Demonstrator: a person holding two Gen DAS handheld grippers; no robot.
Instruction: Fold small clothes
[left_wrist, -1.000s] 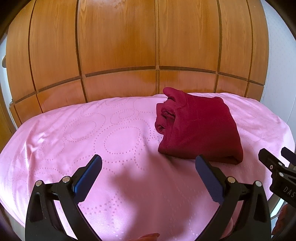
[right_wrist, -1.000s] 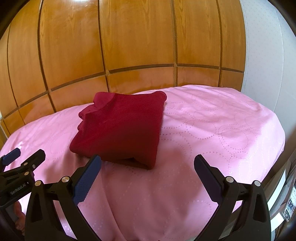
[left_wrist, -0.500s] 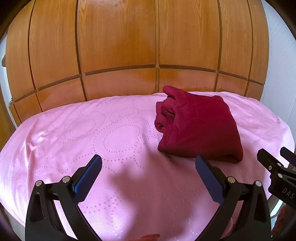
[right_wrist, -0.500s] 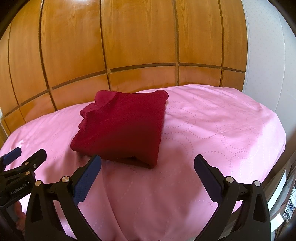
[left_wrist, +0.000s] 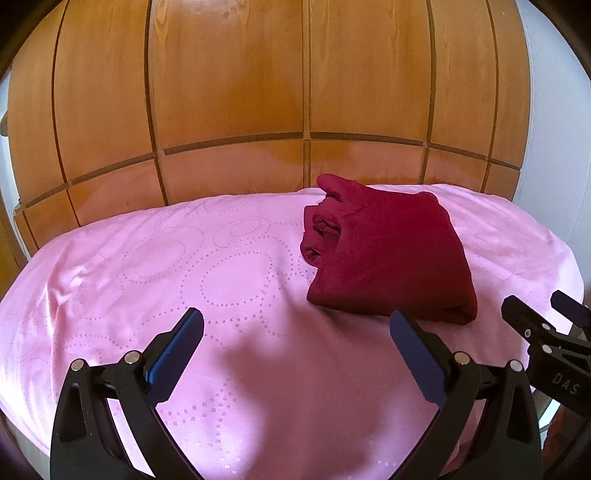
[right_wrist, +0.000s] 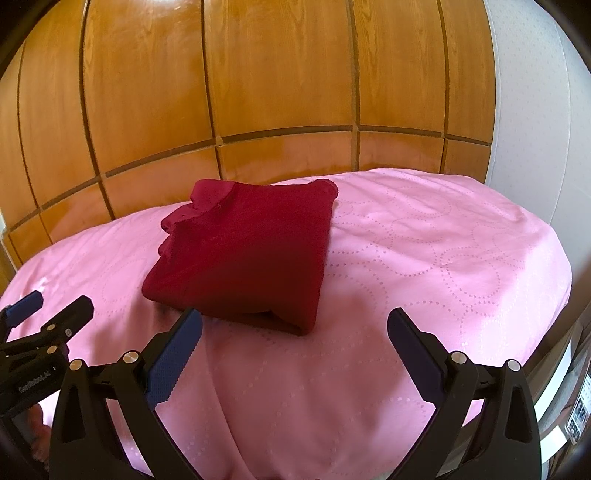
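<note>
Two grippers hang with jaws spread wide and empty over a pink cloth (left_wrist: 155, 273), with one dark red garment (left_wrist: 391, 258) lying folded between them and the wooden wall (left_wrist: 229, 92). In the left wrist view the left gripper (left_wrist: 295, 332) fills the bottom of the frame and the garment sits right of centre, its far left end a bunch of rolled, stacked edges. The right gripper (left_wrist: 543, 321) pokes in at the lower right of that view, just beside the garment's near right corner but apart from it. In the right wrist view the right gripper (right_wrist: 293, 330) frames the bottom, the garment (right_wrist: 247, 251) lies centre left with its near edge just above the left finger (right_wrist: 173, 354), and the left gripper (right_wrist: 48, 314) shows at the lower left.

The garment looks like a thin, soft knit: light, limp, with no stiffness of its own, and likely to sag or fall open if lifted by a single layer. The cloth beneath looks smooth, so the bundle may slide when pushed. The safest hold, by this reading, is the thick near fold, pinching all layers together at the two near corners, one gripper to each. The loose bunched end at the far side would need tucking or smoothing rather than a pull. The fold appears largely done.
</note>
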